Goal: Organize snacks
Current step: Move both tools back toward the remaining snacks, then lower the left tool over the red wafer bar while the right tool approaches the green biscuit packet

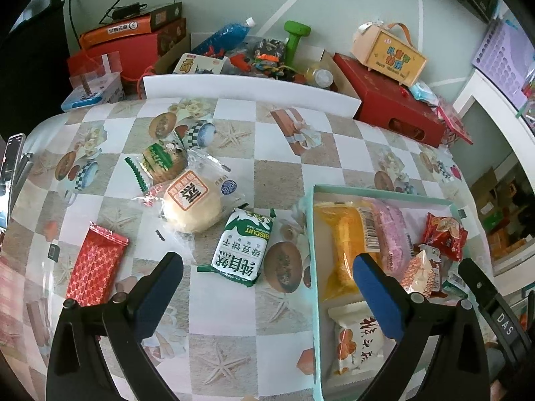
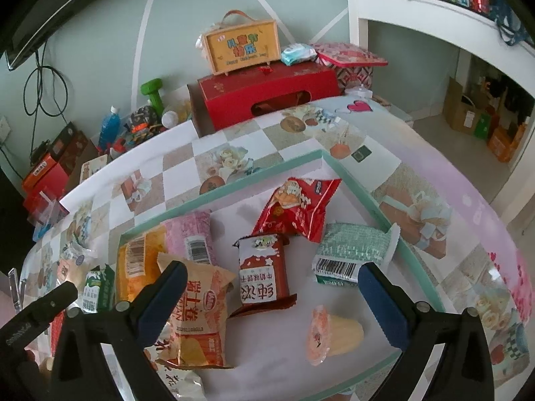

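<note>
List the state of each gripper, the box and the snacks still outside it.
left gripper: open, empty
right gripper: open, empty
mint-rimmed box: lidless, partly filled
green biscuit pack: sealed, on table
round bun: wrapped, on table
red wafer pack: sealed, flat

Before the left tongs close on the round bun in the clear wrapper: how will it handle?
The bun looks soft, so it probably squashes under pressure. Its loose, glossy film likely slips and crinkles. Domed but flat-based on the table, it should slide rather than roll.

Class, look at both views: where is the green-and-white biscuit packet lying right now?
In the left wrist view the green-and-white biscuit packet lies on the checked tablecloth, outside the mint-rimmed tray to its left, below the round bun.
</note>
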Available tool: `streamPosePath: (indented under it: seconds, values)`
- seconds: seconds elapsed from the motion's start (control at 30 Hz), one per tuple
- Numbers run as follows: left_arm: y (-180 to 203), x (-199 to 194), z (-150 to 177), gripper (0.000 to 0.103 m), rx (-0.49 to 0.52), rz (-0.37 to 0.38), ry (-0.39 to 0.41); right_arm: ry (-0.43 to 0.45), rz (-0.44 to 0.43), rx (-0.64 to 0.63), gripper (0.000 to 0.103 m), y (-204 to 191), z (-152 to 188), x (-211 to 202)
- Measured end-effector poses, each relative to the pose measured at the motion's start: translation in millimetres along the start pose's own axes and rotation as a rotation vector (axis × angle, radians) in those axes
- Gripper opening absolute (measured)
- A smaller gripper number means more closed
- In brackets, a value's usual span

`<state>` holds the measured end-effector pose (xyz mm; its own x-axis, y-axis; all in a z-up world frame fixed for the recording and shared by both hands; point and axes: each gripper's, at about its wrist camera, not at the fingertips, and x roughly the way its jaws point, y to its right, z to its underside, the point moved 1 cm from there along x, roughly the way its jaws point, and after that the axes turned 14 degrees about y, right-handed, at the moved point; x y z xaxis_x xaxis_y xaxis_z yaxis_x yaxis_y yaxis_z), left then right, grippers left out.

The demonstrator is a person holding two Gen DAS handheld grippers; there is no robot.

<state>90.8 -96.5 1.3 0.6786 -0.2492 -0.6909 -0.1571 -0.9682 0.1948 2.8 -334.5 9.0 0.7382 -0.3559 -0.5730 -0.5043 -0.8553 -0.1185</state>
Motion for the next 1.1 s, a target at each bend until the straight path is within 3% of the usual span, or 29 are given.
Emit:
streamPosePath:
  seconds: [0.2, 0.5, 0.87, 1.1]
  values:
    - [-18.0, -8.4, -5.2, 0.101, -0.012, -0.013, 0.04, 0.035, -0.038, -0.021, 0.103, -18.1, -2.3, -5.9]
    - [-71.4, -18.6, -14.4, 0.101, -0.056, -0.085, 0.107, 0.058, -0.167, -0.117, 0.103, -73.0, 10.4, -14.5]
    - [-138.4, -18.3, -6.0, 0.101, -0.148, -0.166, 0.052, -0.004, -0.344, -0.195, 0.103, -142.3, 46.7, -12.4]
    - [-160.5, -17.5, 3.1, 0.101, -0.174, -0.196, 0.021, -0.027, -0.384, -0.232, 0.103, -169.3, 65.5, -13.6]
